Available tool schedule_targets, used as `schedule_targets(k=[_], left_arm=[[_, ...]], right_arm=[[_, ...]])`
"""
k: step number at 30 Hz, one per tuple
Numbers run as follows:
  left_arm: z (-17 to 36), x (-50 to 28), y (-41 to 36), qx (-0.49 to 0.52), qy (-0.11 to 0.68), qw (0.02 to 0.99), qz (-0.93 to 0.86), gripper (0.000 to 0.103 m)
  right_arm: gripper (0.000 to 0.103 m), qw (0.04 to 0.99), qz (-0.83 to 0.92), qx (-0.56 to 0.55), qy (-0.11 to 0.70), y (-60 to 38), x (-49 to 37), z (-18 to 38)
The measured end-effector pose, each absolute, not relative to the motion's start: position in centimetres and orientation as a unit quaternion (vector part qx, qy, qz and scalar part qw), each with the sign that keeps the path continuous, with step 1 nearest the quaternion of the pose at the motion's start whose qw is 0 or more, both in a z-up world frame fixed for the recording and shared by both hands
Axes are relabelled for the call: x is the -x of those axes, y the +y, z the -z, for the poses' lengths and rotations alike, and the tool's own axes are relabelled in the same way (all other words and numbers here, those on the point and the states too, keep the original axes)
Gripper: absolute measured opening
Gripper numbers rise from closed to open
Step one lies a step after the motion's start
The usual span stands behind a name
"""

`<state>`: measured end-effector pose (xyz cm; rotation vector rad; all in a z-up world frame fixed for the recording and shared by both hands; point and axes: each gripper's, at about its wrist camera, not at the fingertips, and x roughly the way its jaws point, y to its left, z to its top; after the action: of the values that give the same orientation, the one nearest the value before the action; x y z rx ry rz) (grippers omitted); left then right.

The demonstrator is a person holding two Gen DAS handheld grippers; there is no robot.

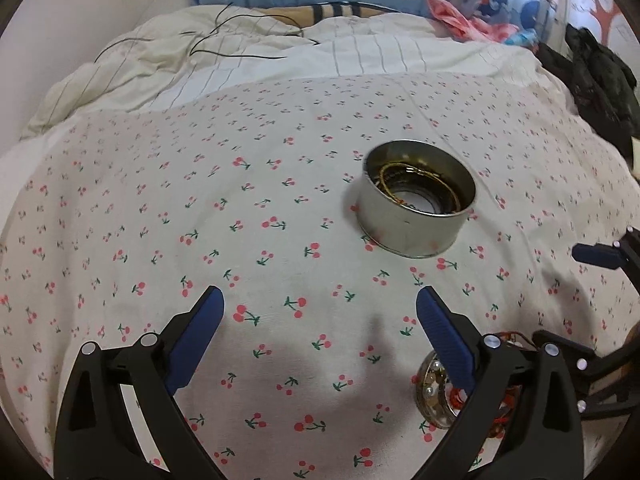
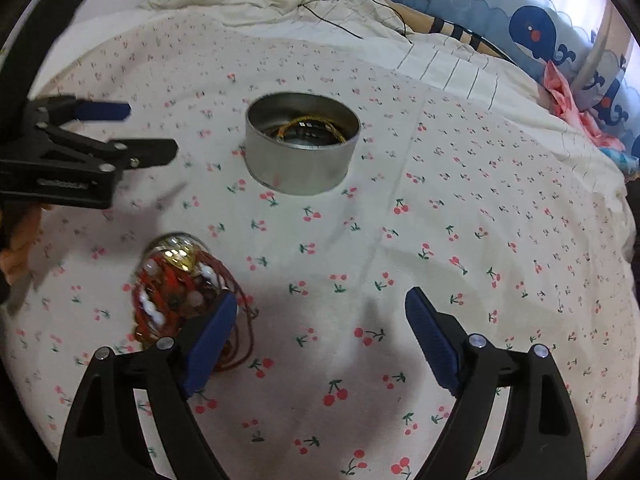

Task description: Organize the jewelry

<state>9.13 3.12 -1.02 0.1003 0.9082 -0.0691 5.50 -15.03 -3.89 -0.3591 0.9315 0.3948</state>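
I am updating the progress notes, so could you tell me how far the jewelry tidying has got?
Done: a gold chain already lies inside the round tin. In hand: nothing; the left gripper and right gripper are both open over the cherry-print sheet. Left: the pile of red cords and white beads lies on the sheet, outside the tin, beside the right gripper.
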Motion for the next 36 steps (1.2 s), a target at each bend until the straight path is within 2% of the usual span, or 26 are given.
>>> schedule_targets(k=[9, 11, 16, 20, 23, 28, 31, 36], left_arm=[[1.0, -9.2, 3.2, -0.044, 0.444, 0.895, 0.032, 0.094], [1.0, -9.3, 3.3, -0.042, 0.445, 0.894, 0.031, 0.094], [0.9, -9.4, 3.7, -0.035, 0.445, 0.895, 0.028, 0.095], [0.9, -9.5, 4.0, -0.027, 0.447, 0.894, 0.027, 0.095], [0.9, -9.5, 4.0, -0.026, 0.448, 0.893, 0.028, 0.095], [0.9, -9.5, 4.0, -0.027, 0.448, 0.893, 0.028, 0.095], [0.9, -9.5, 4.0, -0.027, 0.448, 0.893, 0.028, 0.095], [0.9, -9.5, 4.0, -0.028, 0.449, 0.893, 0.026, 0.095]], right_arm=[[0.083, 0.866, -0.112, 0.226, 0.432, -14.0, -6.3, 5.8], [0.083, 0.876, -0.083, 0.206, 0.428, -15.1, -6.8, 5.3], [0.083, 0.866, -0.199, 0.120, 0.444, -16.2, -6.3, 3.7], [0.083, 0.851, -0.204, 0.170, 0.453, -14.4, -5.8, 4.8], [0.083, 0.858, -0.138, 0.202, 0.452, -14.3, -6.3, 5.6], [0.084, 0.877, -0.047, 0.178, 0.445, -16.9, -7.6, 5.0], [0.084, 0.875, -0.085, 0.146, 0.454, -17.5, -7.5, 4.2], [0.084, 0.861, -0.102, 0.178, 0.465, -16.9, -7.2, 4.8]])
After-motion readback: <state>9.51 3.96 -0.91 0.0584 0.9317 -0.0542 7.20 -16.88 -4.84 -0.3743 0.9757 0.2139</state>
